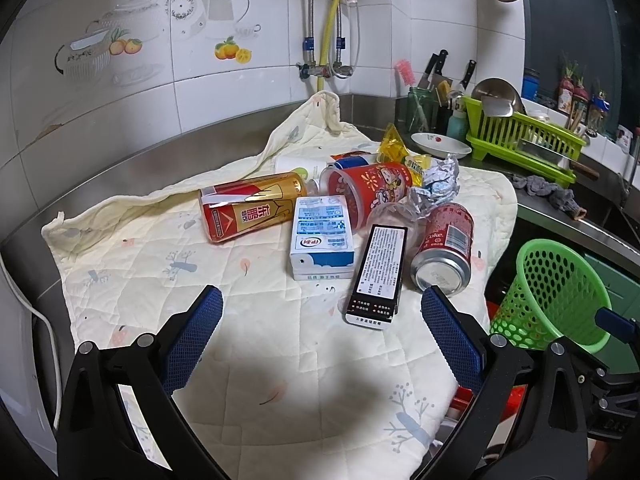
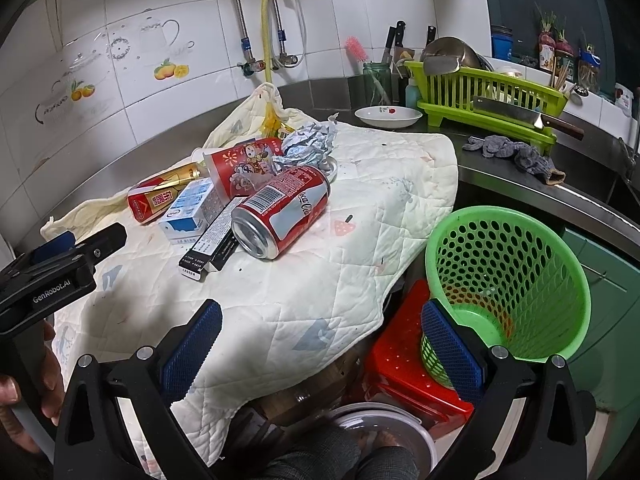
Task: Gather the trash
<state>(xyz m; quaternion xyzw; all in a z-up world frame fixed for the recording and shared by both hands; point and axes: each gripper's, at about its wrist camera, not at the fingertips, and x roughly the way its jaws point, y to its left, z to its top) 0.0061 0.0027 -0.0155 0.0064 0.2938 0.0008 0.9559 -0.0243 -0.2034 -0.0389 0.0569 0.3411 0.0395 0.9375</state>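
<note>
Trash lies in a heap on a quilted cloth: a red Coke can on its side, a black box, a blue-white milk carton, a red-gold can, a red printed cup, crumpled foil and yellow wrappers. A green mesh basket stands empty off the cloth's right edge. My left gripper is open, nothing between its fingers, just short of the box. My right gripper is open over the cloth's edge, beside the basket.
A lime dish rack with a cleaver, a white dish, a knife jar and a grey rag sit on the steel counter at the back right. A red stool is under the basket. A hand holds the left gripper.
</note>
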